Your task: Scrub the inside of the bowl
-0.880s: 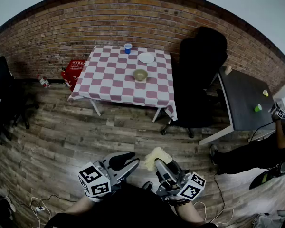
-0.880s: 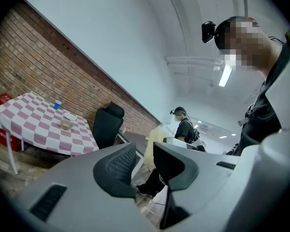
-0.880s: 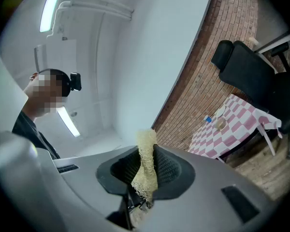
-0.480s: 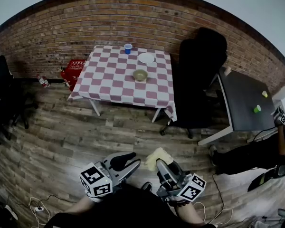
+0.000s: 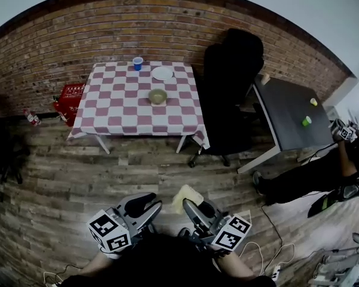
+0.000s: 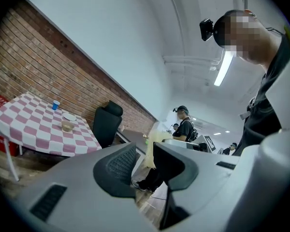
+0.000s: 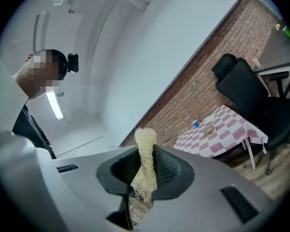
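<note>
Bowl [image 5: 158, 95] on table [image 5: 115, 110], well apart from right gripper [image 5: 191, 205] with loofah [image 5: 185, 197]

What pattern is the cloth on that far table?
The fabric tablecloth is red-and-white checked; head view shows it best.

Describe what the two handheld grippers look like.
Both the left gripper and right gripper have grey moulded bodies with black ribbed fingers. Each carries a white cube printed with black square markers. The person wears a dark top.
</note>
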The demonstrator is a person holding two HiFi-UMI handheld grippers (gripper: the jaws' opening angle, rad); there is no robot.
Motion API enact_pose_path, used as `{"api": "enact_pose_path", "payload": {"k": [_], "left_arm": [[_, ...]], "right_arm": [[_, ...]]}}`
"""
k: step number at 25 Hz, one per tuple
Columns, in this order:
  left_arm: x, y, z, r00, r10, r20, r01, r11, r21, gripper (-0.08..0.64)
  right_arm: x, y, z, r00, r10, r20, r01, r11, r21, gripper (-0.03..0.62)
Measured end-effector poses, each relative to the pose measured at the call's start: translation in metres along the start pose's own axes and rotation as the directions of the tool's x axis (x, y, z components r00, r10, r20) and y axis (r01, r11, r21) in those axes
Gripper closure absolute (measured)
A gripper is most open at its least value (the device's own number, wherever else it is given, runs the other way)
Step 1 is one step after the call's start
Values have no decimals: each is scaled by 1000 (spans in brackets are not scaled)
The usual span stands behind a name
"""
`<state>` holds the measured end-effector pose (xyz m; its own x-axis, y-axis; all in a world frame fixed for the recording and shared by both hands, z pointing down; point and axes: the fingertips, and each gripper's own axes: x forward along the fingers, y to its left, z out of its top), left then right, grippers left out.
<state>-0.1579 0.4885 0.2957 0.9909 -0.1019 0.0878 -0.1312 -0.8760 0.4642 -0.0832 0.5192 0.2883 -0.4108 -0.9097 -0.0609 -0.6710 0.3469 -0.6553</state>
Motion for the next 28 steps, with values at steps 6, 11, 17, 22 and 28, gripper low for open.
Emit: {"api": "enact_pose_path", "payload": {"k": [6, 11, 17, 22, 28], "left_arm": [[-14, 31, -5, 999, -14, -40, 13, 999, -30, 440], [-9, 47, -7, 999, -42, -29, 38, 994, -100, 440], [6, 70, 1, 999, -5, -33, 1, 994, -105, 440], [22, 107, 17, 996, 91, -8, -91, 987, -130, 440], [76, 132, 58, 989, 139, 43, -134, 986, -101, 440]], "right_arm": [[15, 0, -8, 997, -81, 2, 81, 996, -48, 505], [26, -7, -18, 993, -114, -43, 109, 988, -105, 505], [55, -31, -17, 993, -73, -96, 63, 993, -102, 505], [86, -65, 7, 988, -31, -151, 15, 994, -107, 505], [109, -104, 63, 990, 61, -124, -72, 994, -81, 505]]}}
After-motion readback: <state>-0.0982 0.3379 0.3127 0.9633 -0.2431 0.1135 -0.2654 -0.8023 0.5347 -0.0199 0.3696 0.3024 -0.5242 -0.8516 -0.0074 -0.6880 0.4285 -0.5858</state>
